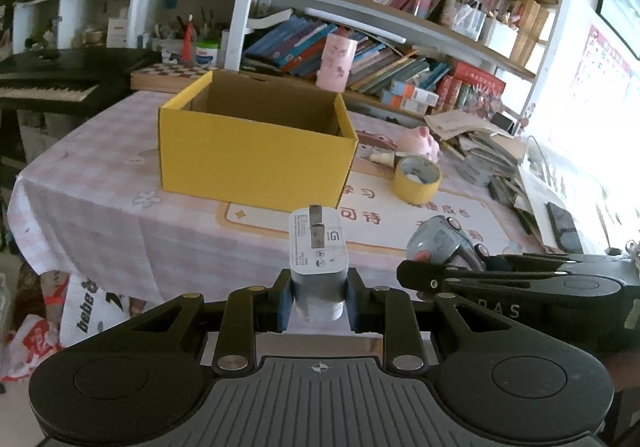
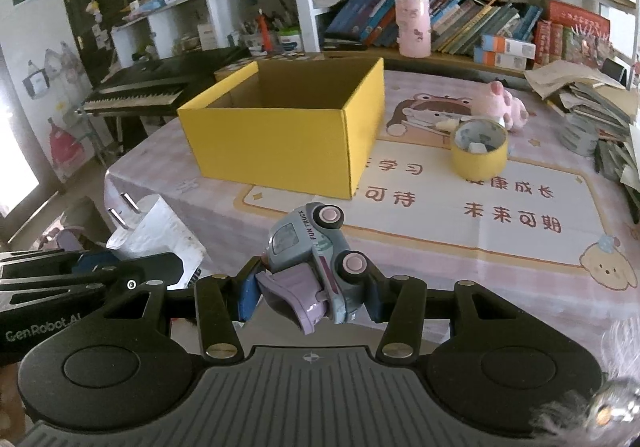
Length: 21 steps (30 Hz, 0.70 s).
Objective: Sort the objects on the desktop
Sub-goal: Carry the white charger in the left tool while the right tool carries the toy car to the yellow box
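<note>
My left gripper is shut on a white plug charger, prongs pointing up and forward, held off the near edge of the table. To its right, my right gripper is shut on a grey and purple toy truck that lies on its side with pink wheels facing right. The charger also shows in the right wrist view at the lower left, and the truck in the left wrist view. An open yellow cardboard box stands further in on the table, its inside looking empty.
A yellow tape roll and a pink plush toy lie right of the box on a printed mat. A pink cup, bookshelves and paper stacks line the back and right. A keyboard piano stands at the left.
</note>
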Each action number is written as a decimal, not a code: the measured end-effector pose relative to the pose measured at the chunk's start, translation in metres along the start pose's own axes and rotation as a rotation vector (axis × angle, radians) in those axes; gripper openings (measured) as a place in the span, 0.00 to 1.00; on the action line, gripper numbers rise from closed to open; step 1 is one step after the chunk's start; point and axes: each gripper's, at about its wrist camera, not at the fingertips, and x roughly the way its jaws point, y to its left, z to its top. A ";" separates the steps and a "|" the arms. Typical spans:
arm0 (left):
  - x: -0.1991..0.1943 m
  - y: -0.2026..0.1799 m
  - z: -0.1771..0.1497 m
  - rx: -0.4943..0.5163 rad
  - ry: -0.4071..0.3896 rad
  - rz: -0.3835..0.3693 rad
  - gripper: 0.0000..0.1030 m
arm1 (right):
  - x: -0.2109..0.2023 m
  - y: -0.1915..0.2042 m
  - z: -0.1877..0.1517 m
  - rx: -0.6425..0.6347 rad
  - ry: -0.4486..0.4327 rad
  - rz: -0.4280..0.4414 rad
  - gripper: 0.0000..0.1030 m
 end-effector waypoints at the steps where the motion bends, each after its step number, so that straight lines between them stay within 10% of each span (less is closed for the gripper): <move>1: -0.001 0.001 0.000 -0.002 -0.001 0.002 0.24 | 0.000 0.001 0.000 -0.004 0.000 0.002 0.45; 21: -0.008 0.005 -0.004 -0.014 -0.009 0.009 0.24 | -0.002 0.012 0.000 -0.019 0.012 0.016 0.45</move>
